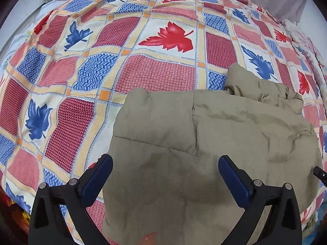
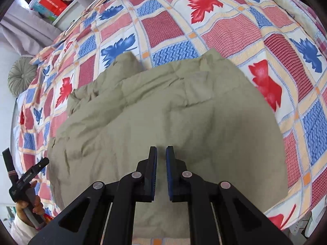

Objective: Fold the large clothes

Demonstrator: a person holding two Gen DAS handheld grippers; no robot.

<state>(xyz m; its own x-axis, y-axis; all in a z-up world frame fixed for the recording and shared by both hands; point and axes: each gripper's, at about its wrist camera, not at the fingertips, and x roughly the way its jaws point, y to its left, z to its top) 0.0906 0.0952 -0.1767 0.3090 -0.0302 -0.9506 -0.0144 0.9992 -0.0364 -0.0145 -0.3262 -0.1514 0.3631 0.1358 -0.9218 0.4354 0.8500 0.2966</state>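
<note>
Patterned bedspread (image 1: 155, 71), khaki jacket (image 1: 204, 143), left gripper (image 1: 165, 163) spread, right gripper (image 2: 161, 153) nearly pressed together, empty.

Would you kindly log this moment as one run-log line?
garment: khaki padded jacket flat on patchwork leaf-print bedspread | left gripper: open above it | right gripper: near-shut, empty

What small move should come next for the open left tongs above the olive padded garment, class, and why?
Probably lower the left tongs onto the near edge of the olive padded garment and close. They hang wide open above it, holding nothing, and the right tongs are nearly shut with no cloth visible between them. The garment lies rumpled on the leaf-patterned patchwork bedspread, so a fold needs a grip first.
</note>
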